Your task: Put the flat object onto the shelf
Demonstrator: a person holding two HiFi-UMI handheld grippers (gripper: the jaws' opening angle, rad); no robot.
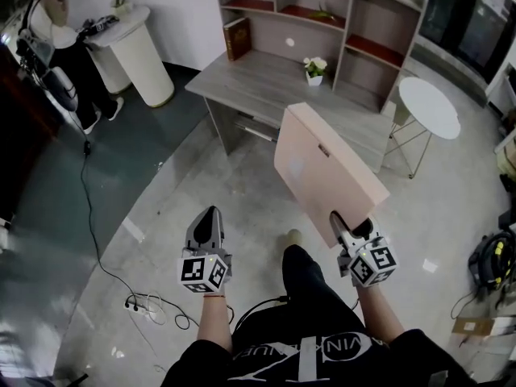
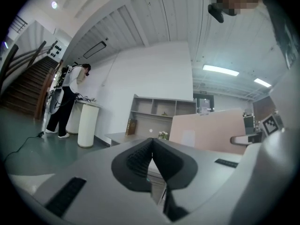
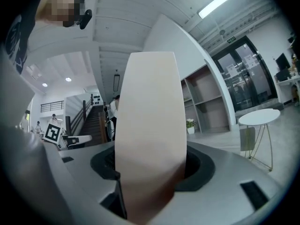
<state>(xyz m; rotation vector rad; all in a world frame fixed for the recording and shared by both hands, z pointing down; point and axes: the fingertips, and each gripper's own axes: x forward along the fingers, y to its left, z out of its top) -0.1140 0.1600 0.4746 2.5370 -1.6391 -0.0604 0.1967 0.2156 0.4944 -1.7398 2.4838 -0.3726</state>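
Note:
A large flat pale-pink box (image 1: 318, 166) is held up in the air, tilted, by my right gripper (image 1: 348, 229), whose jaws are shut on its near lower edge. In the right gripper view the box (image 3: 149, 125) stands between the jaws and fills the middle of the picture. My left gripper (image 1: 206, 227) hangs free to the left at about the same height, shut with nothing in it; its pads (image 2: 151, 162) meet. The grey shelf unit with red-lined compartments (image 1: 322, 22) stands behind a grey desk (image 1: 266, 87), beyond the box.
On the desk stand a small white flower pot (image 1: 314, 71) and a brown book (image 1: 236, 38). A round white side table (image 1: 429, 107) stands right of the desk. A white pedestal (image 1: 137, 51) and a person (image 1: 60, 31) are at the far left. Cables (image 1: 149, 305) lie on the floor.

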